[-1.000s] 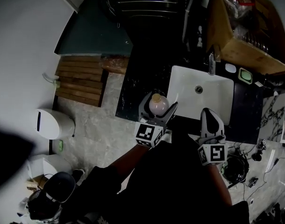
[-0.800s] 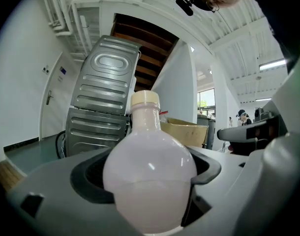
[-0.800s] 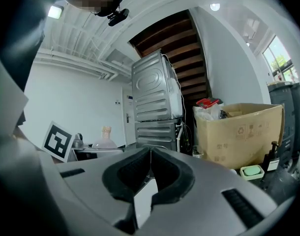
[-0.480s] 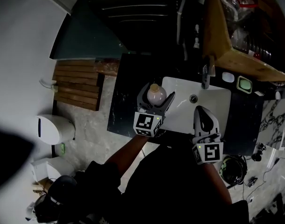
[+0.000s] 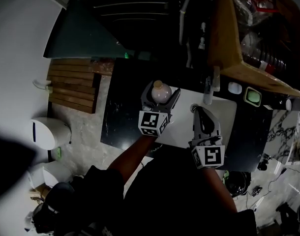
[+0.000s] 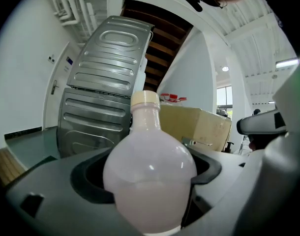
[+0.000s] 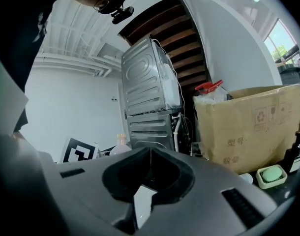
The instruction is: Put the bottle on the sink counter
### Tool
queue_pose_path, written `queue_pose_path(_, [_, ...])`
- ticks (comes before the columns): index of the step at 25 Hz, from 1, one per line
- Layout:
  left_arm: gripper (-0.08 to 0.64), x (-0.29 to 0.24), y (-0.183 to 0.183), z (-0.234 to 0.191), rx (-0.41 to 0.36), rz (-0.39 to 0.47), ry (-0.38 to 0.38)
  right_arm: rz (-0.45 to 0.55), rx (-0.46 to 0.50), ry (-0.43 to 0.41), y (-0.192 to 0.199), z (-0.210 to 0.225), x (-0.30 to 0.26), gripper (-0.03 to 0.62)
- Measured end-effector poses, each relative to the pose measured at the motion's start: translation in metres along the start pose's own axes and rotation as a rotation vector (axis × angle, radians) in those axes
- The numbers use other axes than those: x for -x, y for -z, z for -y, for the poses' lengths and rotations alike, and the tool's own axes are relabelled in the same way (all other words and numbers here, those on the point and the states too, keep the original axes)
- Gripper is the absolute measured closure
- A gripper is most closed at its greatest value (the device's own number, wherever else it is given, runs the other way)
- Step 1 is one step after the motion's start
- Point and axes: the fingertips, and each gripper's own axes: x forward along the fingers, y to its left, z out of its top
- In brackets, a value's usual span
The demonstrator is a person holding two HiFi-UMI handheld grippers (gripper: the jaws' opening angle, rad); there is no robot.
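The left gripper has its fingers clamped round the bottle, clearest in its own view. Only the head view shows the sink under the right gripper, fingers together, empty.

Left gripper jaws clamp bottle; right gripper jaws together.

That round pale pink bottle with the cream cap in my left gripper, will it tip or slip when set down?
Probably steady upright: the pale pink bottle has a wide bulbous body and its liquid sits low. Its smooth curved wall may slip in the left gripper, and it would likely roll if laid sideways.
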Motion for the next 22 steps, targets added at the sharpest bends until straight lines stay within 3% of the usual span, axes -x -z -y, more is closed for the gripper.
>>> queue_pose_path(8, [0.156,-0.038,0.004,0.0,-0.002,0.014,-0.016,-0.05,-0.012,0.0,0.02,0.013,-0.028,0.554])
queue_pose_path(15, [0.156,-0.063,0.032,-0.008,-0.052,0.002,-0.025,-0.094,-0.021,-0.011,0.029,0.019,-0.043,0.554])
queue_pose_path(22, [0.156,-0.09,0.058,-0.013,-0.032,-0.02,-0.04,-0.097,-0.055,-0.034,0.028,0.023,-0.051,0.554])
